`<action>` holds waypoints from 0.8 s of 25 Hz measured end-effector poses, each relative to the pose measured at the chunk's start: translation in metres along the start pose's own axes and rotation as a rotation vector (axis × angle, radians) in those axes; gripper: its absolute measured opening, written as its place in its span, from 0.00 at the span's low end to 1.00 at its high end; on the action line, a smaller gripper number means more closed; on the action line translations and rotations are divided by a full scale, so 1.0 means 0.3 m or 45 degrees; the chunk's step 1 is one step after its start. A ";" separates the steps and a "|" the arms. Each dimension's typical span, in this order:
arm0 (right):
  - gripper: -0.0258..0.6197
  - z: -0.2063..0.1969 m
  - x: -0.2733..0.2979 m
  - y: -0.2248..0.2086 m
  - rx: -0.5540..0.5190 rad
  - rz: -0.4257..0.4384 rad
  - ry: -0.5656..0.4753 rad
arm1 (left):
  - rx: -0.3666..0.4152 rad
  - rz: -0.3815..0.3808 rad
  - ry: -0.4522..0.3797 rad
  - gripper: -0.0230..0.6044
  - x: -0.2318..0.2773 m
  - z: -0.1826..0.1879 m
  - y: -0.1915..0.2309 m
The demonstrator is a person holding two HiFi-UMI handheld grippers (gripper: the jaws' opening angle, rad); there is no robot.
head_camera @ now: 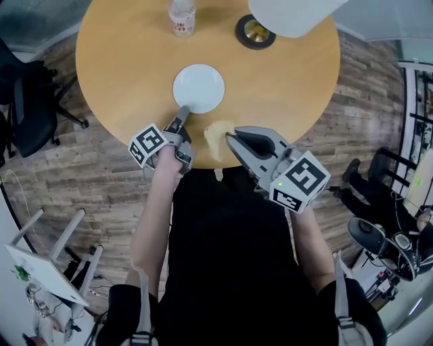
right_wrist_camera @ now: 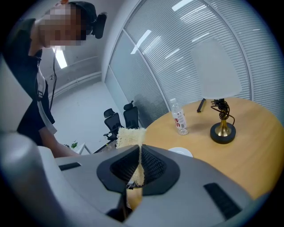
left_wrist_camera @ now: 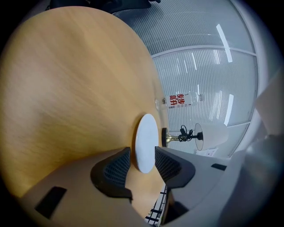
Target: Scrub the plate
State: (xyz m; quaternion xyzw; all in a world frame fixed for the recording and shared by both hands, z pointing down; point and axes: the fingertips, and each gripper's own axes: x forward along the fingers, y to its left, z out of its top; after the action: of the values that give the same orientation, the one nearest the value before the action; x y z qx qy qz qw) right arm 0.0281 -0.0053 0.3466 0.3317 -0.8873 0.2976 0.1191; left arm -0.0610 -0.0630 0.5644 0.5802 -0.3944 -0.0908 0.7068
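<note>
Closest to the camera are the person's two arms, each with a gripper over the near edge of the round counter [head_camera: 115, 61]. The left gripper [head_camera: 183, 112] has its fingers released and standing apart, with the near rim of the white plate [head_camera: 198, 88] just in front of them and not pinched. To the right, the right gripper [head_camera: 229, 138] has its fingers clenched on a pale yellow scrub pad [head_camera: 218, 138], held near the plate but not touching it. I judge that scrubbing has not begun: next the left fingers must steady the rim, and the pad must come onto the plate. Farther back, a water bottle [head_camera: 181, 17] and a lamp [head_camera: 255, 32] stand well apart; nothing blocks the way.
</note>
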 end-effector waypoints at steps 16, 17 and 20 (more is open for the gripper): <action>0.08 -0.017 0.039 -0.021 0.019 0.034 0.029 | 0.024 0.054 -0.023 0.15 0.034 0.013 0.004; 0.08 -0.020 0.046 -0.022 0.016 0.035 0.033 | 0.037 0.063 -0.020 0.14 0.033 0.014 0.009; 0.08 -0.031 0.062 -0.024 0.007 0.039 0.046 | 0.053 0.078 -0.013 0.09 0.033 0.014 0.018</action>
State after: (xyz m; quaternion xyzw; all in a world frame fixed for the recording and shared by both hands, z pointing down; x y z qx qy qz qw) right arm 0.0190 -0.0136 0.3647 0.3130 -0.8891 0.3077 0.1298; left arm -0.0588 -0.0703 0.5737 0.5819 -0.4174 -0.0637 0.6951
